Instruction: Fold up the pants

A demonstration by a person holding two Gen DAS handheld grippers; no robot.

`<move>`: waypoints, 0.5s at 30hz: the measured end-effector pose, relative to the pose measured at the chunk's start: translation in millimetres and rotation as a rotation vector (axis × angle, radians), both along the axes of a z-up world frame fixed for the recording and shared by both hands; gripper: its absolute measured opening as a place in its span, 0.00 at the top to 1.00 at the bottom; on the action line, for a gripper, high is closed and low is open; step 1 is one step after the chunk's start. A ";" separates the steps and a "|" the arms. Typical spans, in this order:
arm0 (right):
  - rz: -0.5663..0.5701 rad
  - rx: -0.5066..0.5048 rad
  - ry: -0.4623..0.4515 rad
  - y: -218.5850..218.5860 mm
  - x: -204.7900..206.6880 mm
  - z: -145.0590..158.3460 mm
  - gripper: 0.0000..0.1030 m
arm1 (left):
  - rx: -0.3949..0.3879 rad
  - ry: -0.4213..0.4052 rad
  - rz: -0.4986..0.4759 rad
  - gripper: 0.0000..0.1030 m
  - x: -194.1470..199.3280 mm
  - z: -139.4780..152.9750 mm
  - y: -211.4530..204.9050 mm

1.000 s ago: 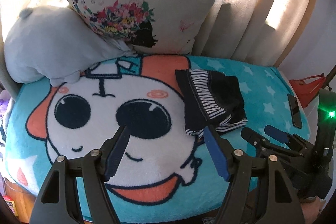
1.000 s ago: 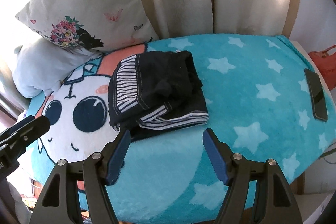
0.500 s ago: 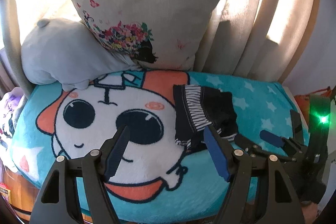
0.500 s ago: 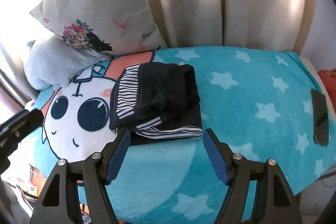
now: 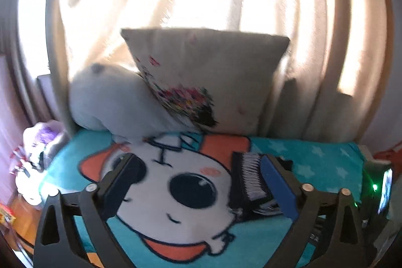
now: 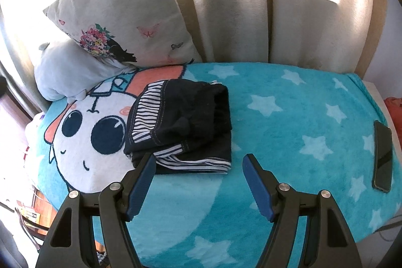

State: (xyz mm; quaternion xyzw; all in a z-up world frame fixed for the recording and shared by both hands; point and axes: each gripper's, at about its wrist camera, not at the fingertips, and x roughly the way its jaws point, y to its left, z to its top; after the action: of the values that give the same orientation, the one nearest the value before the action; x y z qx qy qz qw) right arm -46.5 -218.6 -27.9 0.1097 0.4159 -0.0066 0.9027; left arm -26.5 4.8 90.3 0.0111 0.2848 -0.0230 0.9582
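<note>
I am holding my right gripper (image 6: 198, 182) with its blue-padded jaws standing apart and nothing between them, just short of the folded dark pants with the striped white-and-navy lining (image 6: 181, 124). The bundle is lying at about eleven o'clock from this claw, its near hem almost touching the left finger, its long axis running from six to twelve o'clock across the turquoise fleece blanket with white stars and a cartoon face (image 6: 289, 117).

My left gripper (image 5: 198, 182) has just been opening its jaws wider and is also released, empty; for it the pants (image 5: 247, 177) are sitting at about two o'clock, half hidden behind its right finger. So I am judging the right hand to be the nearer one.

The right wrist view is showing the whole bundle and a black phone (image 6: 382, 155) at three o'clock; the blurred left view is showing only the striped edge.
</note>
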 end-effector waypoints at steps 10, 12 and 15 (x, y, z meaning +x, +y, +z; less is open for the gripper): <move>0.016 0.010 0.007 -6.8 3.8 -6.8 0.26 | 0.010 0.129 0.013 0.00 12.1 -17.4 -4.1; 0.023 0.007 0.011 -5.1 5.1 -8.4 0.26 | 0.021 0.178 -0.011 0.00 15.7 -27.4 -11.1; 0.036 -0.004 0.016 -2.9 6.5 -10.3 0.26 | 0.041 0.229 -0.037 0.00 17.6 -41.3 -22.6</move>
State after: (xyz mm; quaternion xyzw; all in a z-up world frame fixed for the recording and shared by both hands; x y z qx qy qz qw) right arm -40.0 -221.6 -38.2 0.1004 0.4252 0.0078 0.8995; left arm -8.9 -17.8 49.0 0.0334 0.3926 -0.0360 0.9184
